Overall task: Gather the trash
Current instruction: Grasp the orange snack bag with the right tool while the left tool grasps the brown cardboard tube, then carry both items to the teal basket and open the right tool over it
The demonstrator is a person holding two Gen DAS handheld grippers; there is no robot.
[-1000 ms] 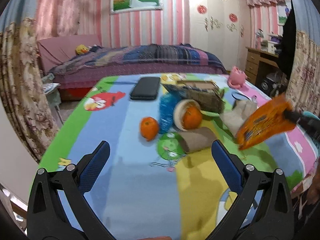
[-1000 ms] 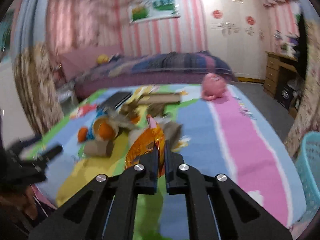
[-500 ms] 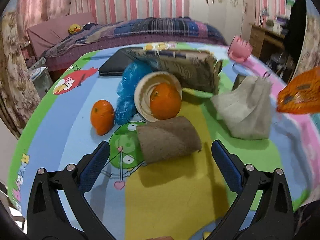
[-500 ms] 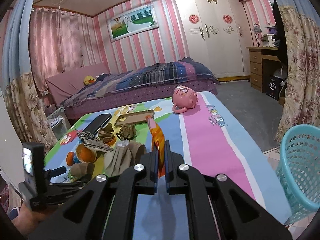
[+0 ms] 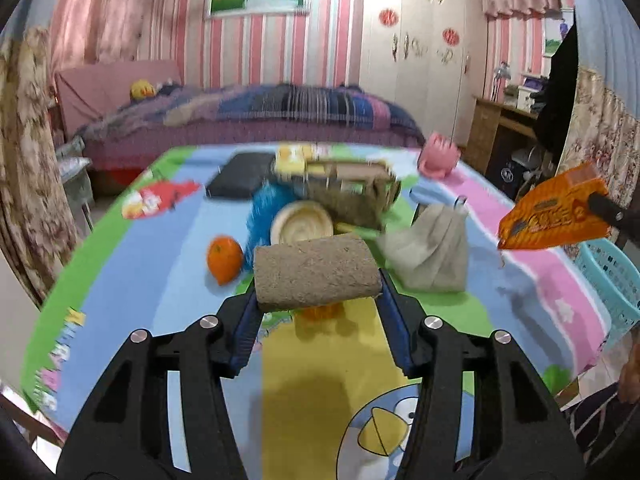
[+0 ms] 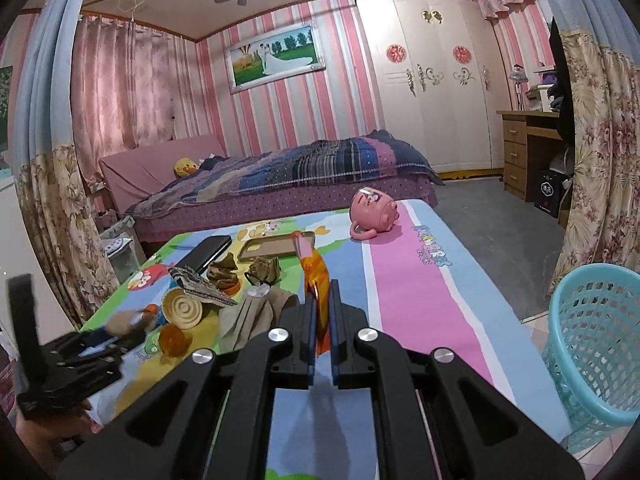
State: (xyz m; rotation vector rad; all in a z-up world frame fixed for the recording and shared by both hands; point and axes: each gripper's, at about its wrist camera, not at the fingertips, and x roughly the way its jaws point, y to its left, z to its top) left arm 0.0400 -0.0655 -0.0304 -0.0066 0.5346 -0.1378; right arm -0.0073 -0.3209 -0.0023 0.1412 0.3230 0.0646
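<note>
Left tool (image 5: 318, 300) has just been closing, pads now clamped on both ends of a cardboard roll (image 5: 316, 274), held crosswise above the surface (image 5: 160, 280). Roll is grey-brown, rough, short. Right tool (image 6: 320, 308) closed tight on an orange wrapper (image 6: 314, 276), edge-on between the pads, held up over the surface near a teal basket (image 6: 592, 344). An orange (image 5: 224, 258) and crumpled tissue (image 5: 434, 254) lie behind the roll.

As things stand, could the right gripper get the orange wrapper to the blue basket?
Probably yes: the right gripper is shut on the orange wrapper, and the blue basket stands open-topped beside the table with nothing between.
</note>
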